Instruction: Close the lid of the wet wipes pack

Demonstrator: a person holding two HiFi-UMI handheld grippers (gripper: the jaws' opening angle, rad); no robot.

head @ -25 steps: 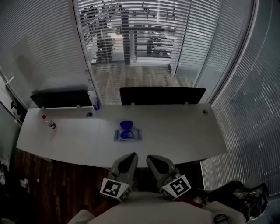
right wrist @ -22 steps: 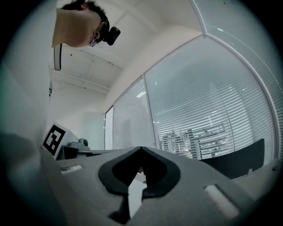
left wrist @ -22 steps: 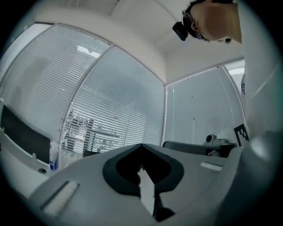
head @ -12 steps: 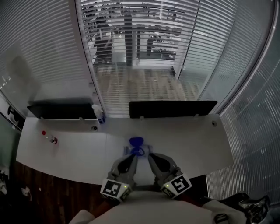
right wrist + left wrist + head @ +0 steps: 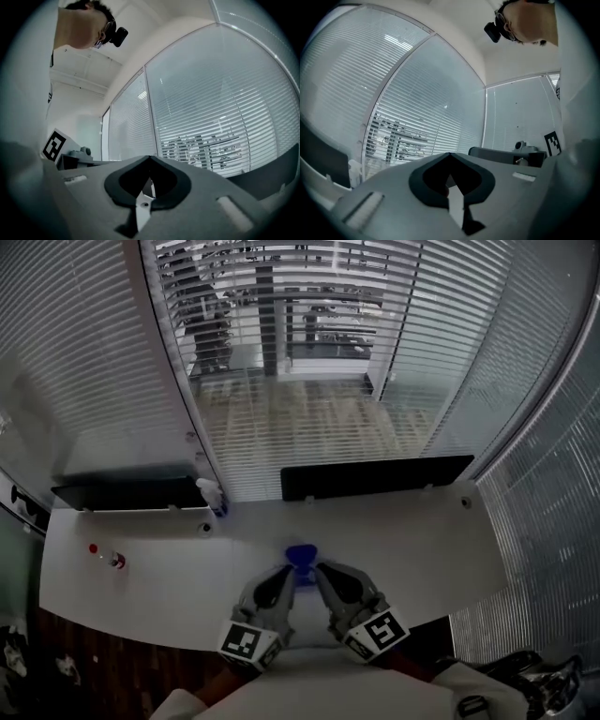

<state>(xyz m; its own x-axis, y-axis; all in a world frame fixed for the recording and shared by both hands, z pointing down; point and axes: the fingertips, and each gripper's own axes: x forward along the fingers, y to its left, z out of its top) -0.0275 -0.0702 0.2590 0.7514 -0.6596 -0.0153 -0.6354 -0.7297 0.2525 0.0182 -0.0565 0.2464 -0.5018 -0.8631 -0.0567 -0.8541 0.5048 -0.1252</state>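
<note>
Head view: a white desk (image 5: pixel 169 587) is seen running from 9 o'clock to 3 o'clock below tall slatted blinds (image 5: pixel 309 381). The wet wipes pack (image 5: pixel 300 559) lies near the desk's front edge, at the middle; only its blue lid (image 5: pixel 301 551) is plainly seen, and it seems to be standing raised, though little of it shows. The rest of the pack is covered by the two tools. The left hand-held gripper (image 5: pixel 283 575) is held at 7 o'clock of the lid and the right hand-held gripper (image 5: pixel 322 573) at 5 o'clock, both pointed toward 12 o'clock with their tips just beside the lid; whether it is touched cannot be told.

In the left gripper view the jaws are seen brought together, with nothing between them. The same is shown in the right gripper view: jaws closed and nothing gripped.

A small red-capped bottle (image 5: pixel 110 559) is set well apart at 9 o'clock of the pack, and a spray bottle (image 5: pixel 214 495) at 11 o'clock. Two dark panels (image 5: pixel 375 476) are mounted along the desk's far edge.
</note>
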